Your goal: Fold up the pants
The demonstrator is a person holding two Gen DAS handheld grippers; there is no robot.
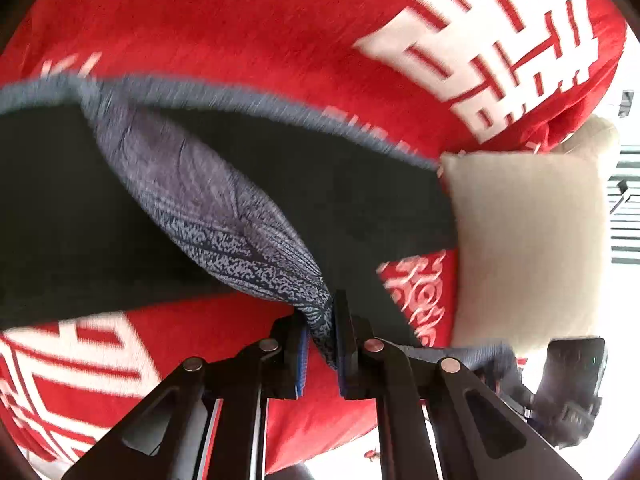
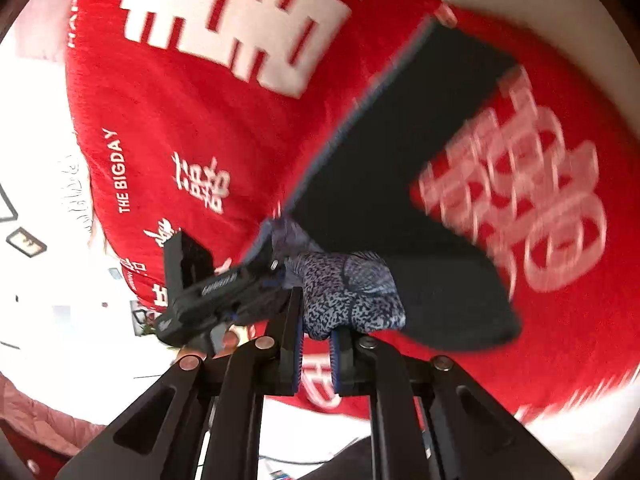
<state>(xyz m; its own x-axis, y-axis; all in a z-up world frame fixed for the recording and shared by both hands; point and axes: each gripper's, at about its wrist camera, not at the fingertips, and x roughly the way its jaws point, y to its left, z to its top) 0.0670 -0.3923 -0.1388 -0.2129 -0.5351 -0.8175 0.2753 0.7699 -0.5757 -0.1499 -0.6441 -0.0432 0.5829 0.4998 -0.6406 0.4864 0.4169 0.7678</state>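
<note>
- Red blanket [image 1: 240,20] with white characters across whole frame; beige pillow [image 1: 528,248] at right edge of left view.
- Pants [image 1: 208,196], blue-grey speckled with dark inside, lifted over blanket, frame centre.
- Left gripper [image 1: 322,344] clenched on bunched cloth, bottom centre.
- Right gripper [image 2: 316,344] clamped on a wad likewise.
- Step judged: carrying one end over. Next: lay edge on edge, then release.

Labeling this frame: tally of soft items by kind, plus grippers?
Pants: 1, dark with blue-grey speckled waistband, pinched by both grippers
Red blanket: 1
Beige pillow: 1
Grippers: 2, left gripper and right gripper
Total: 5
</note>
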